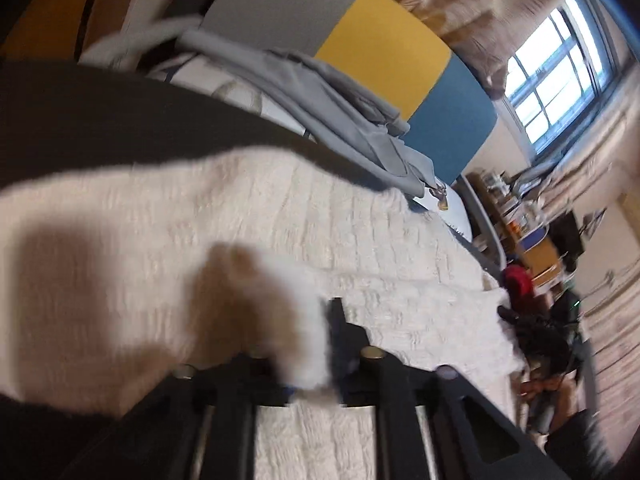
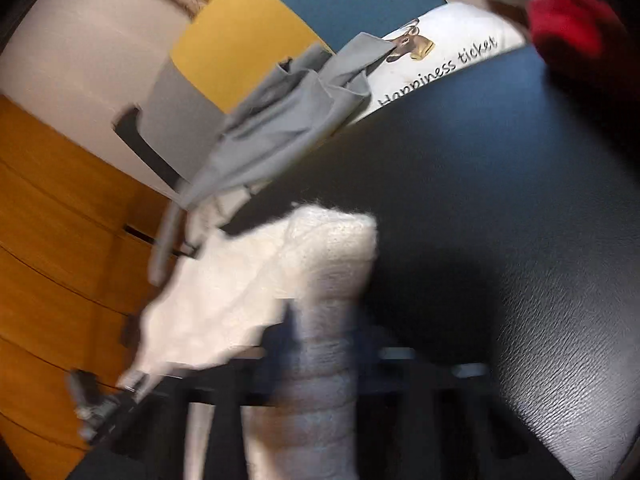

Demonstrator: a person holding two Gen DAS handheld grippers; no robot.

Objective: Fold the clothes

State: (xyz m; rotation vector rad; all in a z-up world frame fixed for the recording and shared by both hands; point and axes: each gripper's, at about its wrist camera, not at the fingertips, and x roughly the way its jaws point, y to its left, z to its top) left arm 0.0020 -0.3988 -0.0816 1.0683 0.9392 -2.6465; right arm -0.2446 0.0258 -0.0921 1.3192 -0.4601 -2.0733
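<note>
The white knit (image 1: 248,216) is a fluffy top lying spread out on a black mat (image 1: 120,112). In the left wrist view it covers most of the mat. The left tongs (image 1: 304,344) are closed on a fold of the knit, and the fold sticks up between the two fingers. The picture is blurry there.

In the right wrist view the right tongs (image 2: 324,340) are closed on a rolled-up part of the same knit (image 2: 332,264). More of it hangs out to the left, past the mat edge. To the right the mat (image 2: 500,200) is bare and bumpy like leather.

Behind the mat lies a grey cloth (image 2: 280,120) in a loose heap. It is partly on a white pillow (image 2: 440,56) with a little animal picture and black words on it. Behind that stands a headboard (image 1: 384,40) with grey, yellow and blue parts. A red thing (image 2: 568,20) sits at the far corner of the mat.

The room has a window (image 1: 560,76) with bars and light curtains. Below it is a messy shelf (image 1: 528,232) with many small things. On the other side are wood drawers (image 2: 60,220).
</note>
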